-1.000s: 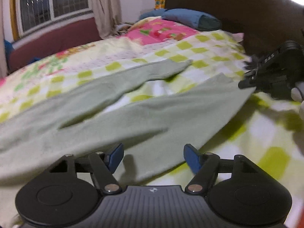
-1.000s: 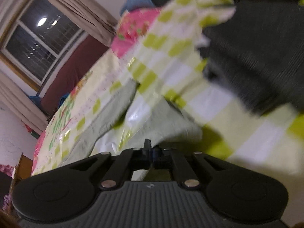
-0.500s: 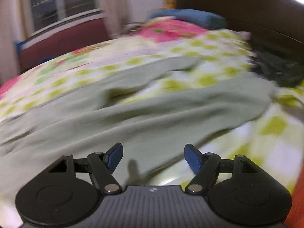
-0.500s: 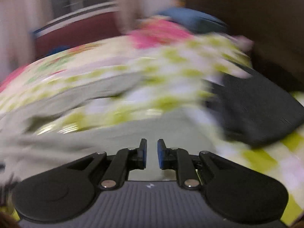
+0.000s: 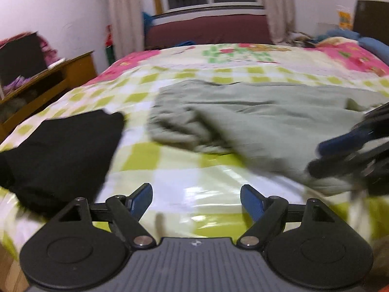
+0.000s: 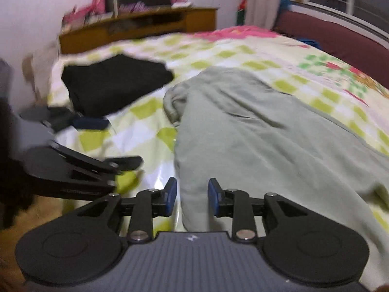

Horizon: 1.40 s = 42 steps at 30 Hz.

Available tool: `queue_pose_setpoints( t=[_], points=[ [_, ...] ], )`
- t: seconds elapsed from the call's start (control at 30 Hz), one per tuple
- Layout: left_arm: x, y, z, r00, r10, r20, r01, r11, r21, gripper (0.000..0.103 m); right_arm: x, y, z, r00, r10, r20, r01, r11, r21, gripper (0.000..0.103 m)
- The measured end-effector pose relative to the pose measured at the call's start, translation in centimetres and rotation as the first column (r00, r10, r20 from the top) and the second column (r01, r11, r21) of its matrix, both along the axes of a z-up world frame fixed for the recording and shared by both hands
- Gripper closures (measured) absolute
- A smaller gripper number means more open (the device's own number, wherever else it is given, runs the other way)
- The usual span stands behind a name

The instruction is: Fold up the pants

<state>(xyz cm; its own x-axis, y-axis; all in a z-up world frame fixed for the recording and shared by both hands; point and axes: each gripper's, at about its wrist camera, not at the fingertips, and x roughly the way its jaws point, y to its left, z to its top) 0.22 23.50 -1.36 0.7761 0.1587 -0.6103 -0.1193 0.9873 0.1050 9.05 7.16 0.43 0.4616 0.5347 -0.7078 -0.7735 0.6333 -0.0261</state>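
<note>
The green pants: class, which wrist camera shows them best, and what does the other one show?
The right wrist view. The green pants fill its middle, running from between the open right gripper fingers towards the bunched far end. The left wrist view shows them farther off, blurred, partly hidden at the right edge.

Bare bedspread [image 5: 170, 168] lies between the black garment [image 5: 60, 146] and green pants [image 5: 267, 121]
</note>
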Motion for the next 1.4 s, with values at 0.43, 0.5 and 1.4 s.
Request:
queue_pose_setpoints(
  t=[0.43,0.5,1.4],
  points=[
    [3.8,-0.8,0.1,0.991,-0.122,0.056,0.125,0.991,-0.049,0.010,8.8,-8.5,1.8,0.845,-0.236,-0.481,0.420,0.848,0.323,0.096],
    [5.5,-2.0,-0.3,0.986,-0.158,0.044,0.158,0.987,0.001,0.010,9.2,-8.7,2.0,0.832,-0.228,-0.506,0.434,0.836,0.337,0.096],
    [-1.4,8.2,2.8,0.996,0.088,0.034,-0.088,0.996,-0.014,0.081,0.5,0.6,1.5,0.997,-0.075,-0.035,0.075,0.997,-0.015,0.087]
  ],
)
